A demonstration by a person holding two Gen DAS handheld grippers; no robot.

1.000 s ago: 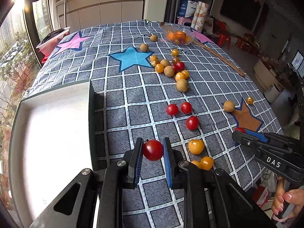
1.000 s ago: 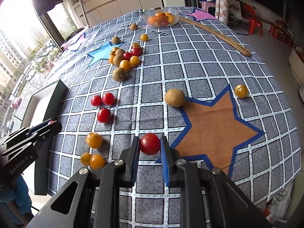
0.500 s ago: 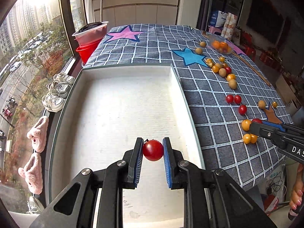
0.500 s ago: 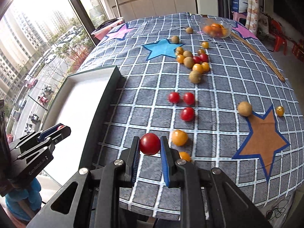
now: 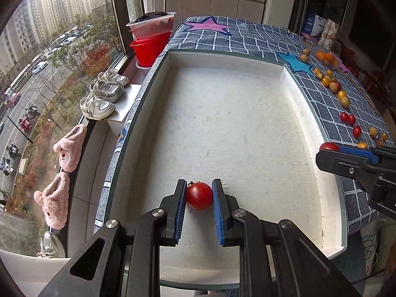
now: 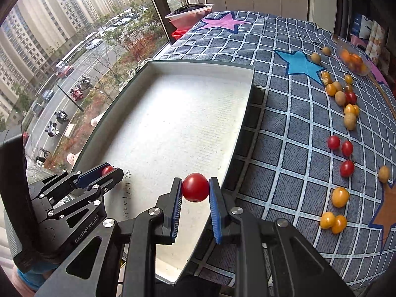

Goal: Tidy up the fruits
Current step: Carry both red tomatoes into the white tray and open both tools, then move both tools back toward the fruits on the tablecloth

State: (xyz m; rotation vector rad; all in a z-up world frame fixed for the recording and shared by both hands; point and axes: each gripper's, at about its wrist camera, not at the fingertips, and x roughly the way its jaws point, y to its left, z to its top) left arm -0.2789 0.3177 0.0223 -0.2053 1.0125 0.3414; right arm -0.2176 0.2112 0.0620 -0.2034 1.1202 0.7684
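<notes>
My left gripper point(image 5: 199, 193) is shut on a red cherry tomato point(image 5: 199, 196) and holds it low over the near end of the white tray point(image 5: 289, 86). My right gripper point(image 6: 195, 188) is shut on another red cherry tomato point(image 6: 195, 187) above the tray's right wall point(image 6: 237, 133). Each gripper shows in the other's view: the right one point(image 5: 329, 148) at the tray's right rim, the left one point(image 6: 109, 170) over the tray floor. Loose red tomatoes point(image 6: 339, 146), yellow tomatoes point(image 6: 340, 196) and brown fruits point(image 6: 350, 121) lie on the checked cloth.
A glass bowl of orange fruit point(image 6: 354, 59) stands at the far right of the table. The tray lies along the table's left edge by the window. Red and white basins point(image 5: 151, 37), shoes point(image 5: 104, 94) and slippers sit on the sill below.
Both grippers have moved left with their tomatoes, from over the cloth to the tray. The left one has lowered toward the tray floor; the right one has reached the tray's right wall.
</notes>
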